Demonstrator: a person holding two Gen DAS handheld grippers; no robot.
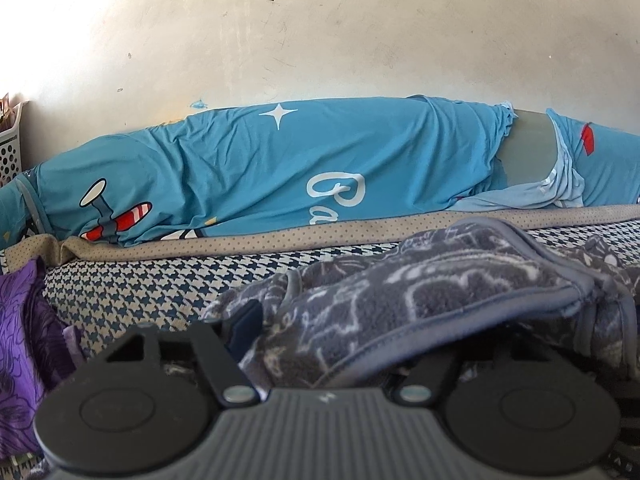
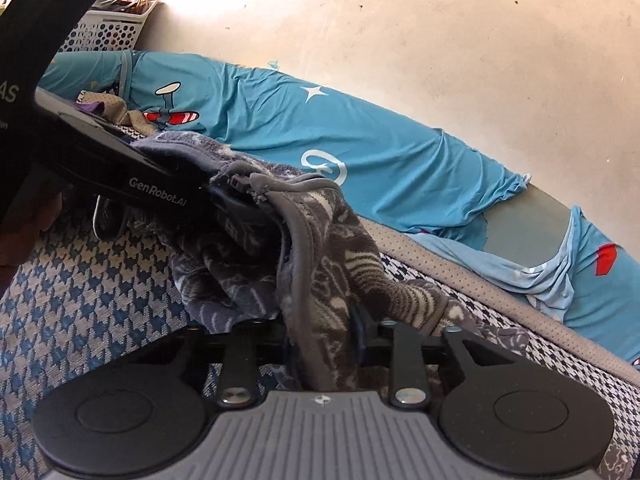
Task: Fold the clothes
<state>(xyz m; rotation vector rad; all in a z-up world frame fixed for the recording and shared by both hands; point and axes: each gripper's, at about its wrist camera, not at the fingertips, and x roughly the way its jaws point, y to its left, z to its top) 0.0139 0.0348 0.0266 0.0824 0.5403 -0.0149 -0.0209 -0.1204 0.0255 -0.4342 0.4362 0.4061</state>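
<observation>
A grey fleece garment [image 1: 432, 284] with a pale line pattern hangs bunched above the houndstooth bed cover [image 1: 132, 292]. In the left wrist view it drapes over my left gripper [image 1: 316, 320]. Only the left blue fingertip [image 1: 246, 318] shows; the other is hidden under the cloth. From the right wrist view, the left gripper [image 2: 236, 196] pinches the garment's piped edge [image 2: 280, 184]. My right gripper [image 2: 324, 332] is shut on a hanging fold of the same garment [image 2: 320, 248], lower down and close to the camera.
A long bolster in a blue cartoon-print cover [image 1: 280, 168] lies along the white wall [image 1: 320, 32]. A purple cloth [image 1: 20, 340] sits at the left. A white perforated basket [image 2: 104, 32] stands at the bed's far corner. A hand [image 2: 36, 224] holds the left gripper.
</observation>
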